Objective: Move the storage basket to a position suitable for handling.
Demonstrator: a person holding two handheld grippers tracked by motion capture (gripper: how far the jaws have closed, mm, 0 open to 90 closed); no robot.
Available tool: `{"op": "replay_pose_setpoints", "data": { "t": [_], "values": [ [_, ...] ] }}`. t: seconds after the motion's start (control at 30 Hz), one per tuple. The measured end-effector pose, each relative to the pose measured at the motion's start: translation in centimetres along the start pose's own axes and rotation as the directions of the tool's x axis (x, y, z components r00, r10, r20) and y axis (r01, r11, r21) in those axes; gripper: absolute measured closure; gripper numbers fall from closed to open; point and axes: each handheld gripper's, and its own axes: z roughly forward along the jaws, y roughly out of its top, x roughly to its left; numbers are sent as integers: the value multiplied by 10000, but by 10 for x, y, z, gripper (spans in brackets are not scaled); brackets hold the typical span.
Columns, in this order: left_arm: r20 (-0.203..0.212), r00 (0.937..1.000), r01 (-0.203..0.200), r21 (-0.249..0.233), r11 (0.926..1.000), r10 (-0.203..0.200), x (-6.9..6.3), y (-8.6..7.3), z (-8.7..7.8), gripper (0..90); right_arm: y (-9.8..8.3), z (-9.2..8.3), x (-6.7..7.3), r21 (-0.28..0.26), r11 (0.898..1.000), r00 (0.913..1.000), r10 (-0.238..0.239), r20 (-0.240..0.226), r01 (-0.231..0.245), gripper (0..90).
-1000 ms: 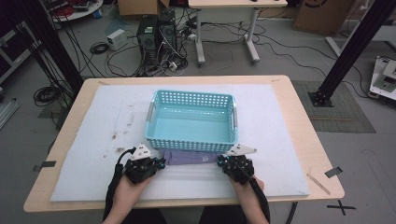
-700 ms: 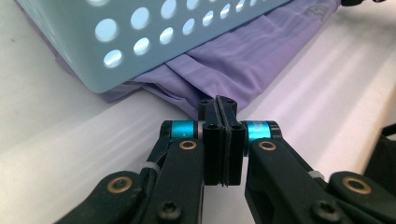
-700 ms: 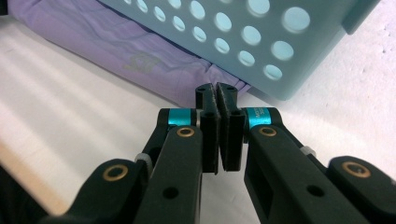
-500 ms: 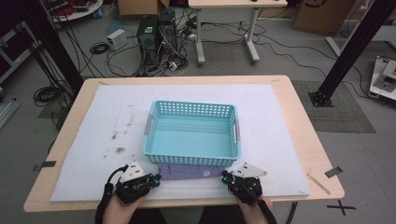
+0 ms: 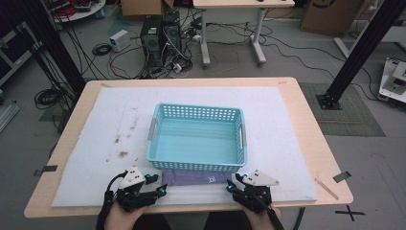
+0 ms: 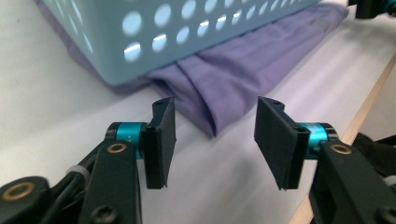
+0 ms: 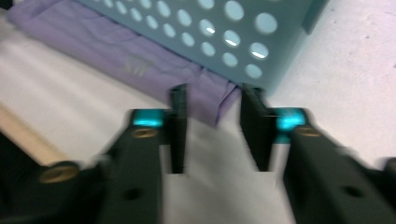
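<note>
Purple cloth lies folded flat on the bench, at 6 o'clock from the turquoise basket; its far edge goes under the near wall of the basket, and I cannot tell how far it goes in. The left claw stays at 8 o'clock from the basket, the right claw at 4 o'clock, each near one end of the cloth. In the left gripper view the left claw is wide open and holds nothing. In the right gripper view, which is blurred, the right claw is also open and empty, a little narrower. I judge the cloth to be light, soft and limp, so it will sag and unfold when lifted. A good hold is probably at the two near corners, pinching all layers together, and pulling gently, because the basket may be resting on the far edge.
</note>
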Motion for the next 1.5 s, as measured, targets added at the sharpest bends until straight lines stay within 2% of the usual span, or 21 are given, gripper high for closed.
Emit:
{"op": "replay_pose_setpoints", "data": {
  "t": [0.1, 0.17, 0.3, 0.33, 0.43, 0.47, 0.57, 0.7, 0.77, 0.8, 0.9, 1.03, 1.1, 1.13, 1.23, 1.27, 1.3, 1.33, 1.4, 1.43, 1.5],
  "values": [
    [183, 9996, -190, -363, 9992, 196, 3, 5, -10, 434, 0, -3, -1, -197, 9998, 10000, -26, -28, 25, 533],
    [29, 9987, -497, -693, 9964, 500, 7, 7, -22, 413, 0, -16, -4, -714, 9974, 10000, -32, -15, 31, 506],
    [-58, 9989, -467, -1020, 9937, 463, 15, 9, -33, 381, 4, -31, -13, -1247, 9922, 10000, 87, -22, -89, 485],
    [-74, 9990, -457, -1363, 9896, 451, 20, 10, -41, 381, 5, -35, -14, -1389, 9903, 9999, 91, -61, -99, 483],
    [-190, 9992, -387, -1663, 9853, 361, 27, 13, -48, 381, 8, -42, -17, -1748, 9845, 9999, 138, -7, -137, 477],
    [-283, 9993, -289, -1909, 9812, 239, 36, 20, -51, 381, 15, -46, -23, -2002, 9795, 9996, 264, 118, -235, 466],
    [-327, 9994, -135, -2087, 9779, 68, 47, 29, -52, 381, 26, -47, -30, -2183, 9753, 9989, 394, 236, -333, 464],
    [-371, 9992, -244, -2165, 9760, 168, 61, 40, -48, 367, 48, -37, -49, -2239, 9725, 9970, 719, 289, -636, 424],
    [-368, 9991, -292, -2219, 9746, 216, 62, 41, -45, 366, 49, -36, -51, -2272, 9713, 9965, 791, 264, -711, 424],
    [-293, 9996, -52, -2222, 9750, -14, 63, 42, -43, 364, 51, -31, -53, -2207, 9719, 9953, 915, 312, -824, 429],
    [-286, 9995, 36, -2363, 9717, -106, 59, 40, -44, 364, 46, -30, -50, -2197, 9709, 9940, 1046, 321, -950, 427],
    [-284, 9994, 99, -2520, 9677, -176, 42, 24, -51, 363, 34, -37, -42, -2429, 9652, 9932, 1096, 391, -969, 445],
    [-115, 9999, 31, -2300, 9732, -59, 31, 15, -52, 363, 24, -42, -34, -2437, 9659, 9944, 995, 358, -879, 462],
    [145, 9998, -85, -1857, 9826, 114, 21, 7, -49, 363, 16, -43, -27, -2309, 9698, 9961, 856, 205, -786, 488],
    [343, 9990, -246, -1435, 9893, 298, 15, 3, -41, 363, 10, -41, -20, -2162, 9739, 9975, 707, 33, -683, 503],
    [435, 9984, -306, -1158, 9928, 358, 12, 1, -35, 364, 6, -32, -15, -1594, 9854, 9980, 553, -318, -597, 504],
    [495, 9981, -324, -1004, 9944, 375, 11, 1, -32, 364, 6, -32, -15, -1594, 9854, 9980, 553, -318, -597, 504],
    [566, 9977, -310, -902, 9954, 362, 10, 1, -27, 365, 4, -23, -10, -1130, 9923, 9979, 447, -478, -499, 518],
    [652, 9971, -349, -640, 9973, 391, 7, 1, -17, 373, 2, -18, -8, -897, 9948, 9978, 430, -504, -474, 519],
    [662, 9972, -326, -456, 9984, 356, 6, 2, -11, 381, 0, -7, -5, -318, 9984, 9981, 450, -412, -463, 540],
    [690, 9975, -171, -155, 9997, 182, 6, 4, 1, 421, 0, -1, -3, -16, 9990, 9985, 456, -313, -457, 563]
  ]
}}
